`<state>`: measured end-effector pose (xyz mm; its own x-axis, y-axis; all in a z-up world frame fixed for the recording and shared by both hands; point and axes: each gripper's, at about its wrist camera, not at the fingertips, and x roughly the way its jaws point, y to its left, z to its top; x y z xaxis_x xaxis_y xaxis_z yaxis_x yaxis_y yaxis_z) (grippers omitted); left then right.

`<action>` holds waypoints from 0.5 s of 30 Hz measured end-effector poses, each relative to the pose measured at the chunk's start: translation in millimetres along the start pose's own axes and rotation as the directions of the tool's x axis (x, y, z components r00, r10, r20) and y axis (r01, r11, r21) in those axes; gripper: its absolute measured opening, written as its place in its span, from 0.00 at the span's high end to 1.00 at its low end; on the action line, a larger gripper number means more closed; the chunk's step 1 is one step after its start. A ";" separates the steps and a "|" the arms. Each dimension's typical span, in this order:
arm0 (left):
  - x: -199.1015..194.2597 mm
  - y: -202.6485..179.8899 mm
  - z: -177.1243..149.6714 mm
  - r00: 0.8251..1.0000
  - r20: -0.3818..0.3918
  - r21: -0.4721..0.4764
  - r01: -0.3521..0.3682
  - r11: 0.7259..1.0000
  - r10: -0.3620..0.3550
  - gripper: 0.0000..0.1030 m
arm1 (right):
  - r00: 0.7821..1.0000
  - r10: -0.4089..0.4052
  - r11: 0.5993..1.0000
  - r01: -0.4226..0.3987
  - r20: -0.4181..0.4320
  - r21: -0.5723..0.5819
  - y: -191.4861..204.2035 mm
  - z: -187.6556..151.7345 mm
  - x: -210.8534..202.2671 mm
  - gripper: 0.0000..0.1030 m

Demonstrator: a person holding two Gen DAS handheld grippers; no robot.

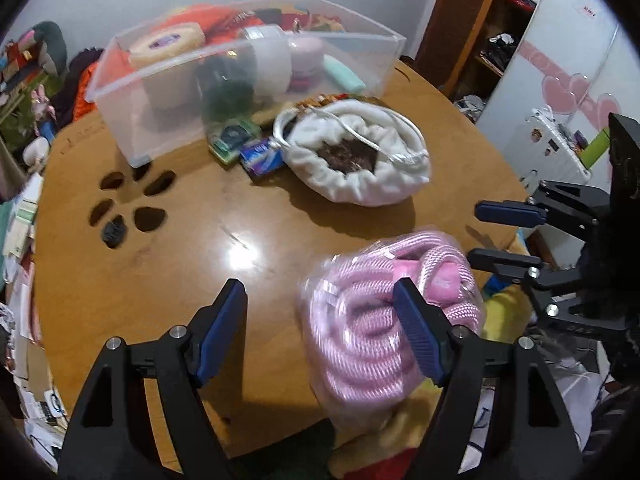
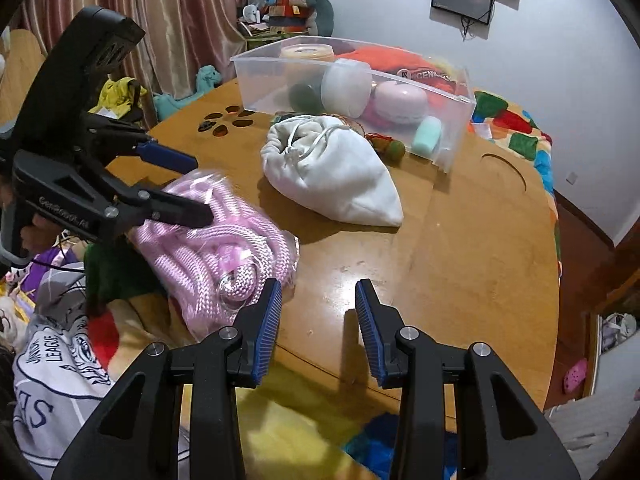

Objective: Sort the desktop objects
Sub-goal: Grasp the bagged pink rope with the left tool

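Pink rope [image 1: 372, 320] in a clear plastic bag lies at the near edge of the round wooden table [image 1: 168, 280], at about 5 o'clock in the left wrist view. The left gripper [image 1: 320, 320] is open wide, with nothing between its blue pads. Its right pad [image 1: 416, 332] is in front of the rope bag; I cannot tell if it touches.

At 11 o'clock on the table is a clear plastic box [image 1: 140, 120] with a tape roll [image 1: 168, 42], a white jar [image 1: 272, 64] and a mint green tube [image 1: 344, 74] inside. Just in front of the box lie a green packet [image 1: 234, 138] and a blue packet [image 1: 262, 156]. Beside them, near the middle, is a white drawstring pouch [image 1: 360, 156], open at the top.

At 3 o'clock is the right gripper [image 1: 476, 236], also open. In the right wrist view its pads [image 2: 266, 332] hang over bare table, just right of the rope bag.
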<state>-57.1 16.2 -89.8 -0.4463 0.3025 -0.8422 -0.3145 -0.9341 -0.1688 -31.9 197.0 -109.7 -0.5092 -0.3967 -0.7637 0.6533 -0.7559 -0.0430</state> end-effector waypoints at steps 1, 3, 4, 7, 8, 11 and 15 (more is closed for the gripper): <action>0.0 -1.5 -0.6 1.000 0.000 0.001 0.013 1.000 -0.013 0.26 | 1.000 0.000 1.000 0.000 0.000 0.001 -0.2 0.3 0.9 0.66; -1.3 -9.1 -4.1 0.999 -0.012 0.023 0.034 0.999 -0.034 0.26 | 1.000 0.010 1.000 -0.010 -0.013 0.013 0.2 0.5 6.3 0.70; -1.7 -12.7 -5.9 0.999 -0.015 0.031 0.036 0.999 -0.035 0.27 | 1.000 0.013 1.000 -0.012 -0.027 0.014 1.4 -0.1 11.1 0.72; -2.7 -16.8 -8.4 1.000 -0.012 0.044 0.013 0.999 -0.013 0.26 | 1.000 -0.014 1.000 0.014 -0.012 -0.006 6.9 -0.8 15.9 0.74; -3.1 -14.2 -8.0 1.000 -0.013 0.035 0.018 0.999 -0.017 0.26 | 1.000 -0.013 1.000 0.013 -0.016 -0.009 6.3 0.5 17.3 0.74; -2.7 -9.9 -5.1 1.000 -0.003 0.018 -0.002 1.000 0.002 0.26 | 1.000 -0.009 1.000 0.009 -0.019 0.018 -0.7 3.5 19.3 0.74; 2.5 -7.5 -2.5 0.997 0.030 0.024 -0.075 0.997 0.075 0.18 | 1.000 -0.007 0.998 0.007 0.006 0.057 -12.4 7.3 10.5 0.73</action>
<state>-53.8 23.5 -92.0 -0.4938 0.2376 -0.8365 -0.2998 -0.9495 -0.0928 -49.4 198.4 -112.5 -0.5170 -0.3945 -0.7597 0.6167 -0.7871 -0.0109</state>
